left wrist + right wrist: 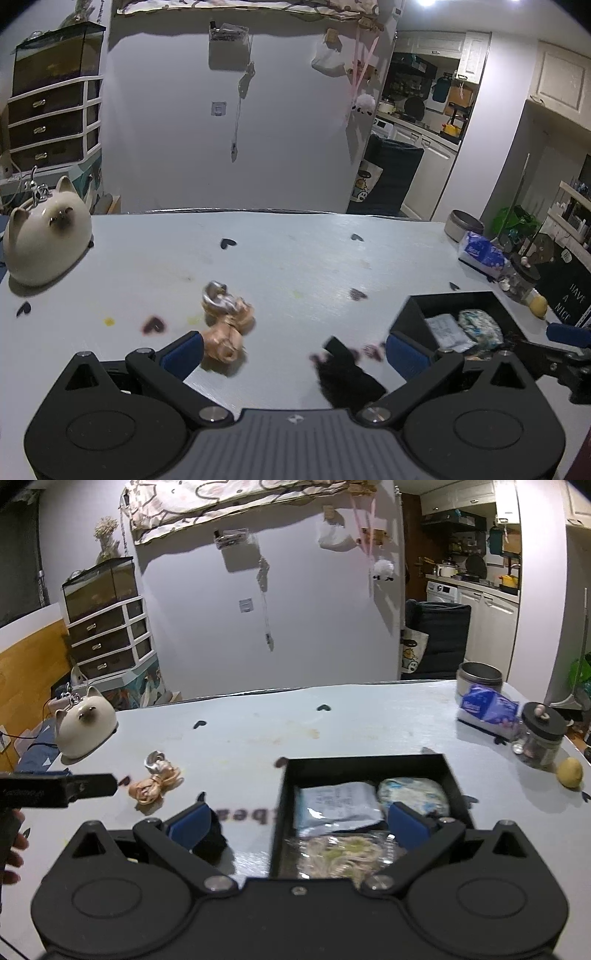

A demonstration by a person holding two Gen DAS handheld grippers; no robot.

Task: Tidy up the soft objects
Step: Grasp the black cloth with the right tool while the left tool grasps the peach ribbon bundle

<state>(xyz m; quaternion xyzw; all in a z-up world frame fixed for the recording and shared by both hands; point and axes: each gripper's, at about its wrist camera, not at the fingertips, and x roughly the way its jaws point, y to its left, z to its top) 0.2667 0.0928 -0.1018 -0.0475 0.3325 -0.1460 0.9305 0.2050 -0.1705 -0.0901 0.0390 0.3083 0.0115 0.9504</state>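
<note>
1. The worktop (332, 723) is pale, matte and scuffed, dotted with small dark heart shapes and a few yellow stains.
2. A square black tray (364, 766) with upright walls sits on it to my right. Inside lie a flat crinkled grey-white pouch (338, 805), a rounded pale patterned bundle (413, 792) and a clear bag of noodle-like strands (340, 853).
3. A peach-coloured cord bundle (227, 332), soft and knotted with a shiny silver end, lies loose on the worktop, well left of the tray.
4. A fuzzy black soft piece (345, 373) lies between the cord and the tray, motion-blurred.
5. My left gripper (295, 352) hovers low over the worktop, jaws spread wide and empty — its left pad just beside the cord bundle, the black piece between the pads.
6. My right gripper (297, 823) hangs over the tray's near-left corner, jaws parted wide, gripping nothing — the right pad above the tray's contents.
7. A glossy ceramic cat (83, 723) sits at the far left.
</note>
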